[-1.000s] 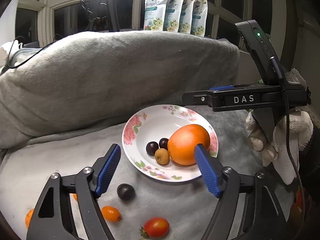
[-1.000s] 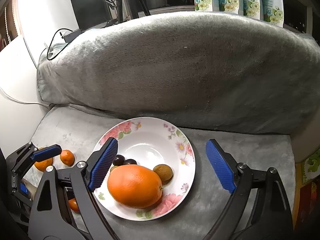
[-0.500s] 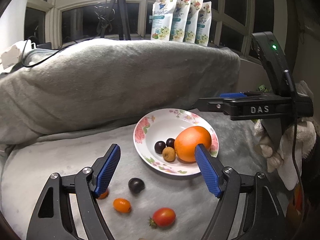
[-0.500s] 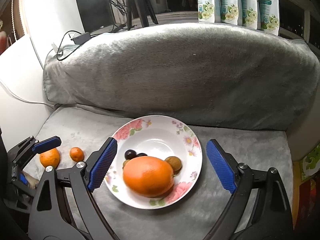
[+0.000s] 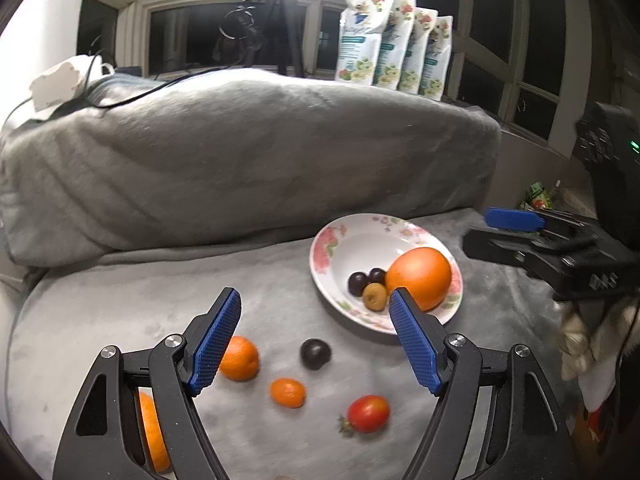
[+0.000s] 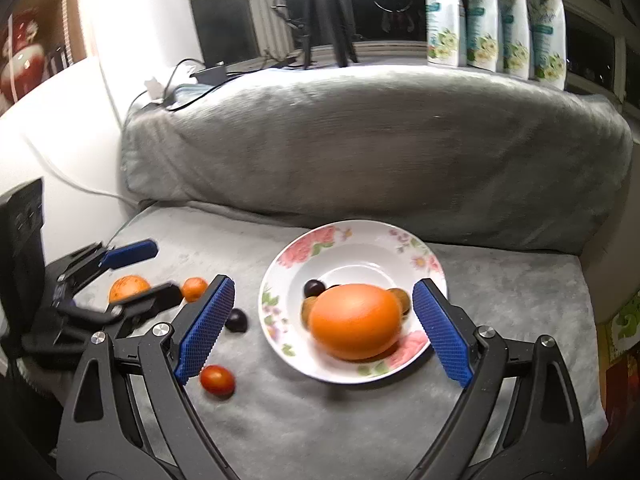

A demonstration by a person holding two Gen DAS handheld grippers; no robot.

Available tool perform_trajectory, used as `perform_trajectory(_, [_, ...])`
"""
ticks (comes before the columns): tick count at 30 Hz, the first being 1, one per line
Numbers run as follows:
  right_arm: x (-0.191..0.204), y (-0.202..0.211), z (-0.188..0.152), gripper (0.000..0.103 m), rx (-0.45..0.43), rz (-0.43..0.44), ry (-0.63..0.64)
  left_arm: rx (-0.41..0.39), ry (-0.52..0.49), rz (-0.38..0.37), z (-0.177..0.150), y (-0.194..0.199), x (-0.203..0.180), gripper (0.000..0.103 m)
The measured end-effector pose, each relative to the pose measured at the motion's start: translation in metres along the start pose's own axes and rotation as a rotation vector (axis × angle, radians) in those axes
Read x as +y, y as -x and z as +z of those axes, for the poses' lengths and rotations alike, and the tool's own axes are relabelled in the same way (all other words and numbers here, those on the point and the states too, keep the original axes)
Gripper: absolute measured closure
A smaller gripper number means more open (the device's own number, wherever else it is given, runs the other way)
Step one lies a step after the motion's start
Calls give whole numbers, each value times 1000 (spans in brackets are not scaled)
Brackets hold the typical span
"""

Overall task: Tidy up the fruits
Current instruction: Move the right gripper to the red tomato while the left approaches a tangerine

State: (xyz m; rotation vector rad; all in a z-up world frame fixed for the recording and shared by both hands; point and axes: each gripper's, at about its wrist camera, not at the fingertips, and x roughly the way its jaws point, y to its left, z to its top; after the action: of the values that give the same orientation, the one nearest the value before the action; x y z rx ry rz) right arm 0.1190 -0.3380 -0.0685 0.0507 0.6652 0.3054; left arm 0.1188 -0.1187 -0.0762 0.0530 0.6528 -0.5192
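Here, loose fruits [image 5: 287, 392] under left tool [image 5: 314, 338], both tools agape, empty.

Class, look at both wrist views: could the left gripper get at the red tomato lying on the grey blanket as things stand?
Probably yes. The left gripper is open and empty, and the red tomato lies bare on the grey blanket, just ahead of its fingers. Nothing covers it; the small orange fruit sits apart from it.

1 floral plate [image 5: 324, 248] w/ 1 big orange [image 5: 420, 276], 2 dark plums [image 5: 357, 282], 1 brown fruit [image 5: 375, 297]. On blanket: 3 small oranges [image 5: 239, 358], 1 plum [image 5: 315, 354], 1 tomato [image 5: 368, 413]. 4 pouches [image 5: 394, 40].
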Motion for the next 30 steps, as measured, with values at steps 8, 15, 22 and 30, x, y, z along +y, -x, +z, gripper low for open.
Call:
perform_trajectory(8, [30, 6, -23, 10, 2, 64, 23, 21, 111, 31, -9, 4, 51, 26])
perform_trajectory(15, [51, -4, -45, 10, 49, 103, 61, 49, 168, 62, -22, 6, 82, 37])
perform_trajectory(22, [65, -21, -60, 10, 98, 133, 82, 100, 174, 36, -31, -6, 78, 47])
perform_trajectory(30, [74, -41, -73, 24, 164, 156, 91, 145, 135, 49, -32, -29, 61, 51])
